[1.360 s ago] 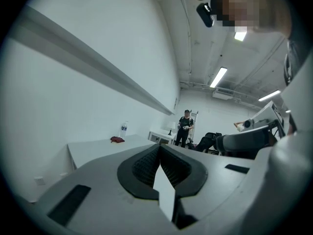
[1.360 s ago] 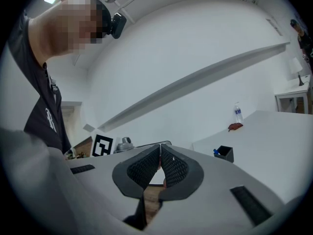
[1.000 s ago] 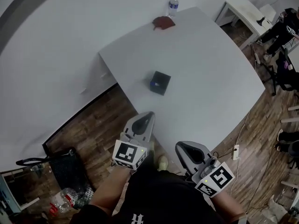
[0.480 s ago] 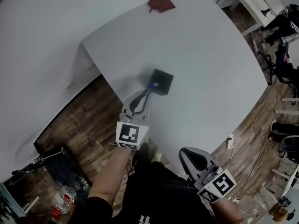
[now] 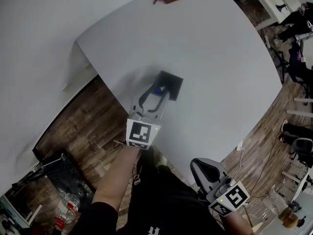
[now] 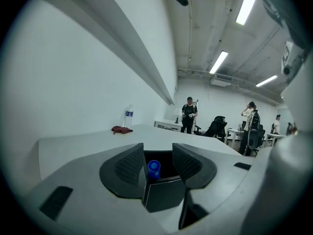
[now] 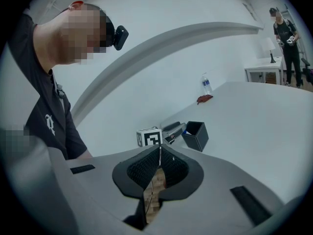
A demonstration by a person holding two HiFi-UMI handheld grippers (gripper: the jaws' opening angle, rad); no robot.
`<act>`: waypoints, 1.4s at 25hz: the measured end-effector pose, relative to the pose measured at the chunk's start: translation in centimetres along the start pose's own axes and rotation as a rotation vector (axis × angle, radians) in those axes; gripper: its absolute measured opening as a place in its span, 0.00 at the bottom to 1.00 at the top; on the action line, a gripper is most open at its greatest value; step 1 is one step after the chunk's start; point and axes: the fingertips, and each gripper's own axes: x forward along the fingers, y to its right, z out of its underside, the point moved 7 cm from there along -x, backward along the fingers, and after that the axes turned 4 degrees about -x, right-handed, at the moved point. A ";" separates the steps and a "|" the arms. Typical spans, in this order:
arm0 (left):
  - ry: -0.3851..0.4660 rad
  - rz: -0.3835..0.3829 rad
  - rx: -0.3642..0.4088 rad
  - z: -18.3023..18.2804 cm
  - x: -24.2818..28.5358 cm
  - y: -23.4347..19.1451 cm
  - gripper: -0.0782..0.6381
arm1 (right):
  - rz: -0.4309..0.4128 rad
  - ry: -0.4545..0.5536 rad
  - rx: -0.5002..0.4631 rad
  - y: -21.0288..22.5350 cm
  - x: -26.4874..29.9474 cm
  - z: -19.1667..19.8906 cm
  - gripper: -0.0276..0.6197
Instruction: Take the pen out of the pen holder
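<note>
Blue-capped pen [image 6: 153, 169] stands untouched between the left gripper's [image 6: 155, 160] jaws, just spread wide over the pen holder [image 6: 164, 196]: ready to pinch. The right gripper [image 7: 159, 169], well behind it, is pressed together, empty.

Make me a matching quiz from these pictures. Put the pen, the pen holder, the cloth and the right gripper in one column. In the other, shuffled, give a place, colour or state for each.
Column one
1. pen
2. pen holder
3. cloth
4. right gripper

Column two
a. fingers shut, nothing held
b. dark red, lying at the far end of the table near a water bottle
c. blue at the top, standing inside a box
d. black, square, open at the top

Right pairs: 1-c, 2-d, 3-b, 4-a
</note>
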 end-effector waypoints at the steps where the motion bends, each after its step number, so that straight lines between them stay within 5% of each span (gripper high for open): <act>1: 0.001 0.000 -0.004 0.2 0.3 -0.1 0.34 | 0.004 -0.005 0.002 0.1 0.0 0.1 0.06; 23: -0.036 -0.045 -0.006 1.5 1.8 -0.8 0.18 | 0.042 -0.003 0.035 1.0 0.4 -0.7 0.06; 35: -0.032 -0.038 0.047 -2.0 0.7 0.3 0.18 | 0.027 0.051 -0.013 0.8 -0.7 -1.0 0.06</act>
